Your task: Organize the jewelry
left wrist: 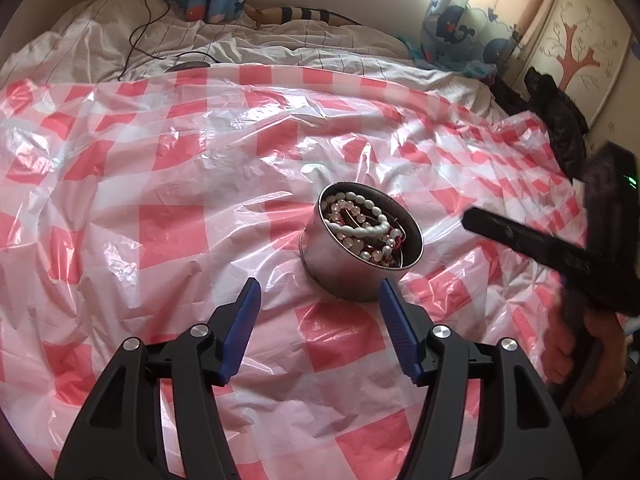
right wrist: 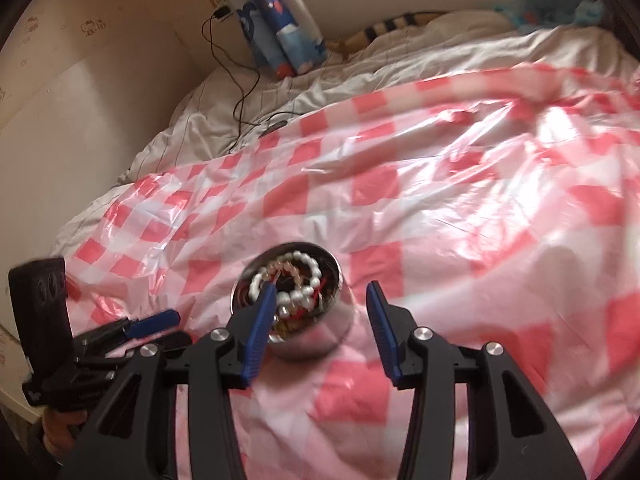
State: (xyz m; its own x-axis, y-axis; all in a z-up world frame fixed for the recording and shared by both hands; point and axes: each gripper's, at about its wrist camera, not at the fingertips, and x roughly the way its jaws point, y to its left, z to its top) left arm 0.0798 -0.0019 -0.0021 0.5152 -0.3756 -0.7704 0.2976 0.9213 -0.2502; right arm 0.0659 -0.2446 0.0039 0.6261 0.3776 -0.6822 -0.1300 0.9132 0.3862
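A round metal tin (left wrist: 340, 276) stands on the checked plastic sheet, filled with white pearl strands (left wrist: 370, 230) and some red and gold pieces. My left gripper (left wrist: 319, 286) is open just short of the tin's near wall, with nothing between its blue pads. In the right wrist view the tin (right wrist: 316, 344) lies under my right gripper (right wrist: 322, 287), which hovers open above it. The gripper's left pad overlaps the pearls (right wrist: 298, 278) in the picture, and no piece hangs from either pad. The right gripper's black finger (left wrist: 504, 236) shows at the right of the left wrist view.
A red-and-white checked plastic sheet (left wrist: 180, 220) covers a bed with a rumpled white duvet (left wrist: 240, 44). A black cable (right wrist: 240, 96) runs to a wall socket. Blue cartoon curtains (right wrist: 280, 32) hang behind. A dark garment (left wrist: 560, 120) lies at the right edge. A hand (left wrist: 588, 360) holds the right tool.
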